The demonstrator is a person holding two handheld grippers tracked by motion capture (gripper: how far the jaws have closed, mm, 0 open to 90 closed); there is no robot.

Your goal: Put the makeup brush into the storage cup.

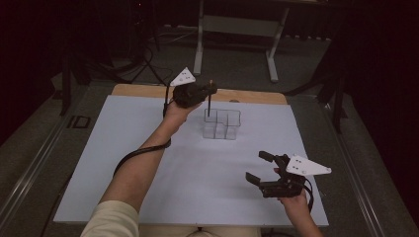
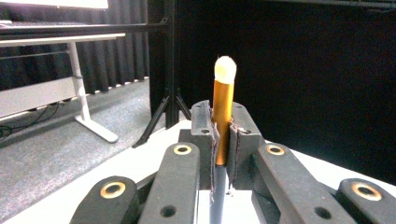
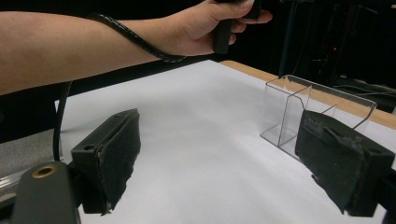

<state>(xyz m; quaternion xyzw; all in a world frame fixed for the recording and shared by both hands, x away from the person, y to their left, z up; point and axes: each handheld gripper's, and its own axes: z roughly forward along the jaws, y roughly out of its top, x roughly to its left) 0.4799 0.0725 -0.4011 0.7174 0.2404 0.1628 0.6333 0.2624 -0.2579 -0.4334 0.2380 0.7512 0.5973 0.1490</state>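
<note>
Left gripper view looks along a pencil (image 2: 222, 109), orange shaft and pale eraser end up, pinched upright between the pressed-together pads of the left tool (image 2: 221, 140). From the high view its dark lower end hangs straight below that tool (image 1: 209, 91), above a rear cell of the clear compartment box (image 1: 223, 123), likely lined up for dropping in. Right tool (image 1: 259, 167) rests near the person with jaws spread, empty. White desk (image 1: 148, 148); beyond, grey carpet and dark curtains.
</note>
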